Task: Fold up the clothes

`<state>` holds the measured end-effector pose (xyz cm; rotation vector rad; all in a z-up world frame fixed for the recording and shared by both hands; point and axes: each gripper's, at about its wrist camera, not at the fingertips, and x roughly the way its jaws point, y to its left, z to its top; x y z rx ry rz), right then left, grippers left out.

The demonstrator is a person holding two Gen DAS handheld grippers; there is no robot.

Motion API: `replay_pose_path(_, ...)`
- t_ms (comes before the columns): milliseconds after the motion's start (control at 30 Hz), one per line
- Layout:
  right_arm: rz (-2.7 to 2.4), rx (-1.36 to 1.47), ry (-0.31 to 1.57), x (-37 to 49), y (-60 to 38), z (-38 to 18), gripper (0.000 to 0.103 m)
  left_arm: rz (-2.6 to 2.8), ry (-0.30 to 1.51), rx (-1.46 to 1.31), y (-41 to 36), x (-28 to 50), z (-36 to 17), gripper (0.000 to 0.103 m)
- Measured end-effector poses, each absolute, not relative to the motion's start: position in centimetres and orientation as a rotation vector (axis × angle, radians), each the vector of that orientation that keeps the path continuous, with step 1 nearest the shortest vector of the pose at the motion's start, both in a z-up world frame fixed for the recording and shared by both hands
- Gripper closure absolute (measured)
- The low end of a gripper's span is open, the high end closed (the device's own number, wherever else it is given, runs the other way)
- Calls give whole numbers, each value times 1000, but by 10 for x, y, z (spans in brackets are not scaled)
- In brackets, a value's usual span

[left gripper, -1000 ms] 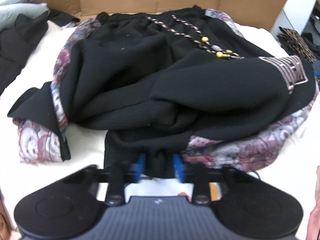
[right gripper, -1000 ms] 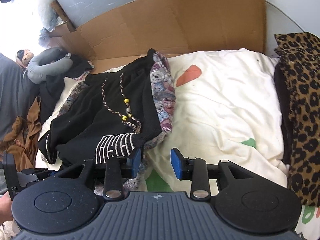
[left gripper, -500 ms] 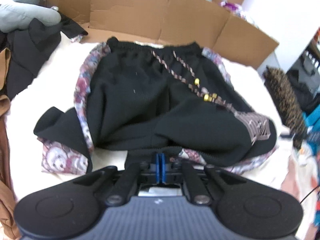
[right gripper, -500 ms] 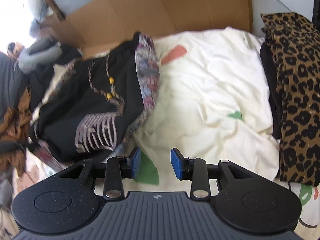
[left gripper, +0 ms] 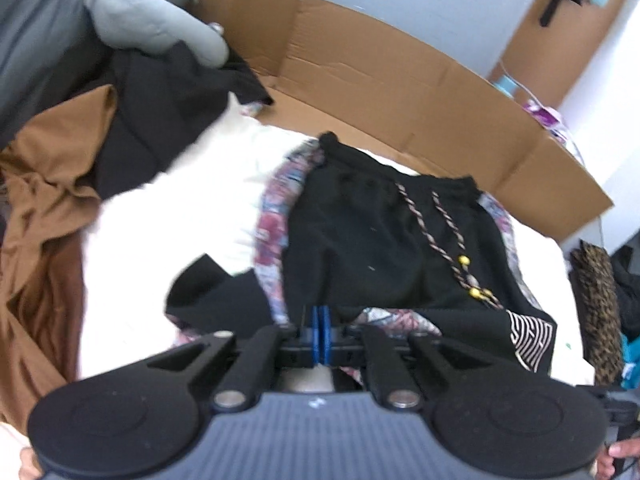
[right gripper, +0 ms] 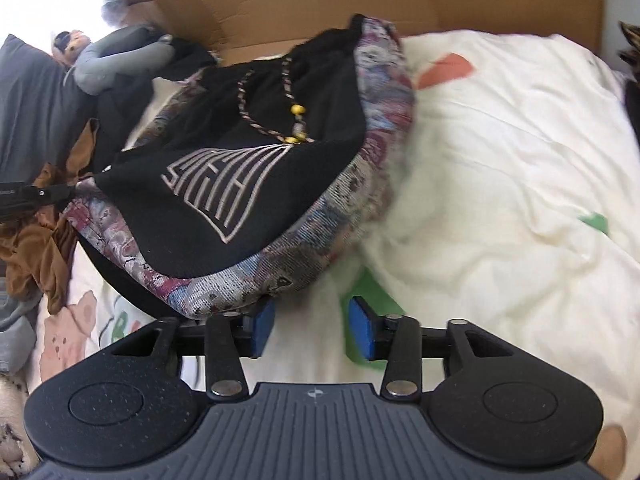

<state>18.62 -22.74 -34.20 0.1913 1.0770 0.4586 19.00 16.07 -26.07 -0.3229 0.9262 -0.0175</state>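
White bedding with cardboard propped behind it serves as the folding surface.
Black trousers with patterned side panels lie on the bed, waistband toward the cardboard, the leg end doubled back so the printed panel sits on top, which looks like a fold half made. The left hand-held gripper has its blue pads pressed together at the near edge of the trousers; whether cloth is pinched there, I cannot tell. The right hand-held gripper is opening, nothing between its pads, its left pad just beside the trousers' woven hem.
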Motion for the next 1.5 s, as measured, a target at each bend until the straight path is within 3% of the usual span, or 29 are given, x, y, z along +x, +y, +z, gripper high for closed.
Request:
replay_pose_path(400,500,188,1074,202,-204,-357,53,81,906,-363,184,210,-282,100)
replay_pose_path(533,500,269,1033,211,-206,-358,40,87,912,-351,182,211,-286,100)
replay_pose_path(1000,436,479,950,245,-214,-344,32,91,934,-360,182,212,-295,100)
replay_pose_path(1033,432,491,957,249,-213,-347,33,92,935,-359,181,212,-296,100)
replay_pose_path(1100,426,507,984,256,-212,-355,53,90,938,-357,181,212,-296,100)
replay_pose_path(1167,415,503,1031,263,-210,-360,87,89,940,-354,180,211,-297,100)
replay_pose_path(1233,425,485,1035,261,-210,-358,101,86,943,-352,180,210,-296,100)
replay_pose_path(1500,449,466,1035,239,-233,-319,102,5,956,-376,174,195,-274,101)
